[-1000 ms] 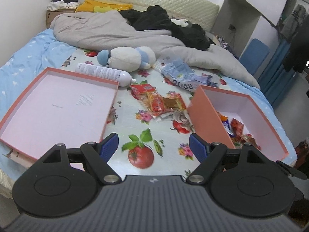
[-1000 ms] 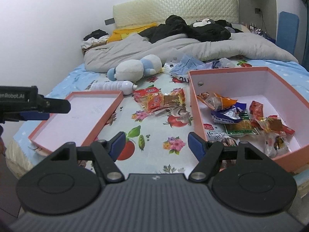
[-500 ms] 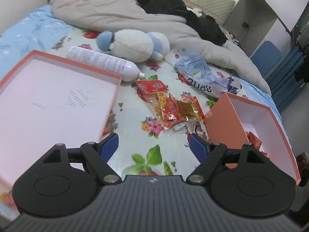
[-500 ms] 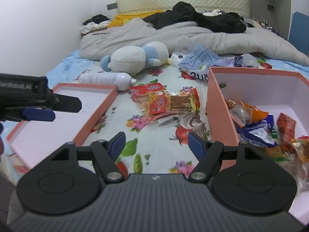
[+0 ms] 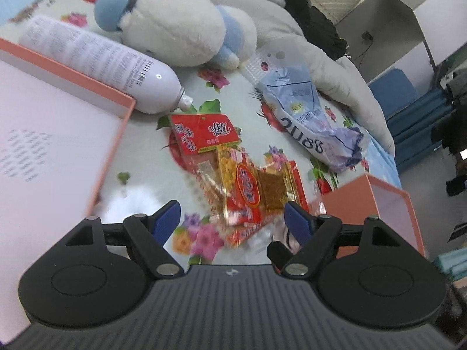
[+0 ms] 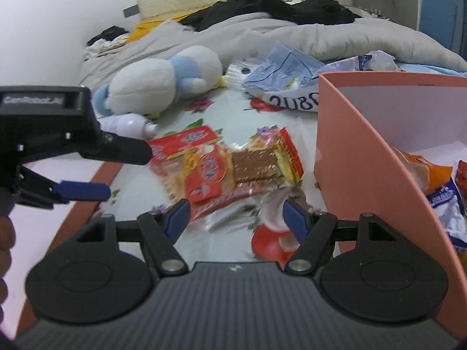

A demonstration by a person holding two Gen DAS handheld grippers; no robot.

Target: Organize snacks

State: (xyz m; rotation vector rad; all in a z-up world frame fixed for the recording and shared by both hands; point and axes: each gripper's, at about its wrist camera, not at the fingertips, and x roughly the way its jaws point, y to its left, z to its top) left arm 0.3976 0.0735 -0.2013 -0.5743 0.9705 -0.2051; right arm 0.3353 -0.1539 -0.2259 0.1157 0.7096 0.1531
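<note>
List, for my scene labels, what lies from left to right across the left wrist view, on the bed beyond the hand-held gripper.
Pink box lid → white spray bottle → red snack packets → crumpled blue plastic bag → pink box.

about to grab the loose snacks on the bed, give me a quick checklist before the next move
1. Left tool open, nothing between its fingers: ok.
2. Right tool open and empty: ok.
3. Snack pile in view ahead of both tools, uncovered: ok.
4. Box open on top, snacks already inside, room left: ok.
5. Packets separate enough to lift one alone: not ok, they overlap.
6. Both tools head for the same pile, clear of each other: cannot tell.
</note>
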